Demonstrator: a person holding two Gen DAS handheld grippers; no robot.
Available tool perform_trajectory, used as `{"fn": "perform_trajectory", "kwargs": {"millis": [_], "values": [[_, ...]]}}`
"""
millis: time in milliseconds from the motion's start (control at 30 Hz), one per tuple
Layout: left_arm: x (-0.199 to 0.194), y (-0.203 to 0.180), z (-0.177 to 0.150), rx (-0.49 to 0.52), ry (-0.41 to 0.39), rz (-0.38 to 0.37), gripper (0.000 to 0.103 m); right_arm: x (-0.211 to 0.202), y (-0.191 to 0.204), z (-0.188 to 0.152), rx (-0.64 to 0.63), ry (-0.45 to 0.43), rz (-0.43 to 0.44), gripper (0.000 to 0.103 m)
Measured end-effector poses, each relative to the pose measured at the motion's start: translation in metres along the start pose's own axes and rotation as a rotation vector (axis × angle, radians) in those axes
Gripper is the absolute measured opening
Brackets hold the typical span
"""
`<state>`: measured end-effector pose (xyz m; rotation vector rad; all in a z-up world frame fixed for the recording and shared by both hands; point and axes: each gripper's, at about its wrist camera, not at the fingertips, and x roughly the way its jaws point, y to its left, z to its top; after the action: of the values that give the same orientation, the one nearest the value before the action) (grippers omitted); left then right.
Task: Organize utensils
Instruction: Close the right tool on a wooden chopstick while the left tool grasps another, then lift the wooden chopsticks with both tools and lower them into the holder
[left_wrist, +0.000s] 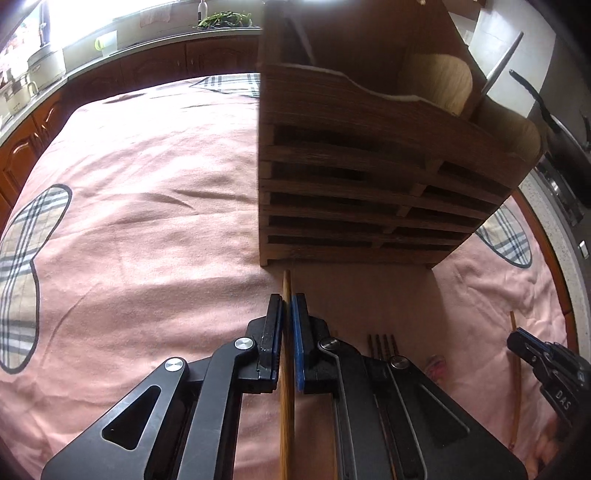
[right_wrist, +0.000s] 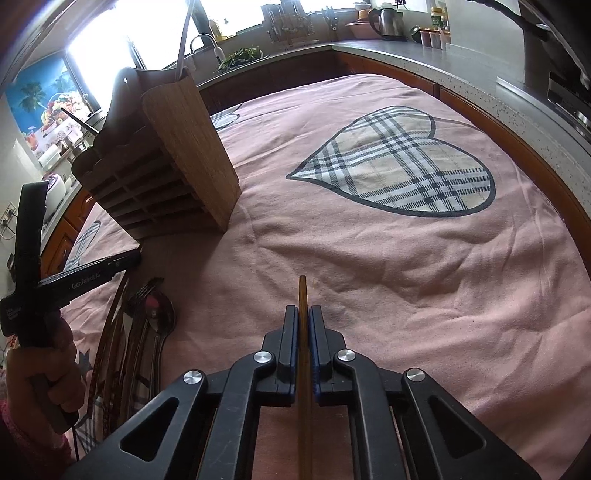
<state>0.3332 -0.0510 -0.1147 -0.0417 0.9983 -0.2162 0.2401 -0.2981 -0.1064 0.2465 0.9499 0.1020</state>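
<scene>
Left wrist view: the left hand-held gripper (left_wrist: 287, 308) is clenched on a wooden chopstick (left_wrist: 286, 284), whose tip juts past the pads just short of the wooden utensil rack (left_wrist: 369, 184) on the pink cloth (left_wrist: 147, 203) over the tabletop. The right wrist view shows the right hand-held gripper (right_wrist: 303, 317) clamped on a second chopstick (right_wrist: 303, 291). Forks (right_wrist: 142, 295) and a spoon (right_wrist: 160, 314) lie on the cloth near the rack, beside the person's hand (right_wrist: 48, 369)
</scene>
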Motion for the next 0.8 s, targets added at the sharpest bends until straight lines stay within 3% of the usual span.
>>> {"fn": "perform_trajectory", "kwargs": {"millis": [300,567,800], "values": [[-0.054,0.031,-0.010,-0.090,-0.059,-0.081,0.005,-0.022,0.017,0.003,-0.019,-0.032,0.068,0.005],[-0.106,0.047,-0.016,-0.097,-0.126,-0.103,0.005,-0.041,0.030,0.005,-0.044,-0.069,0.090,0.005],[-0.129,0.043,-0.031,-0.101,-0.163,-0.113,0.005,-0.057,0.039,0.004,-0.060,-0.101,0.101,0.005]]}}
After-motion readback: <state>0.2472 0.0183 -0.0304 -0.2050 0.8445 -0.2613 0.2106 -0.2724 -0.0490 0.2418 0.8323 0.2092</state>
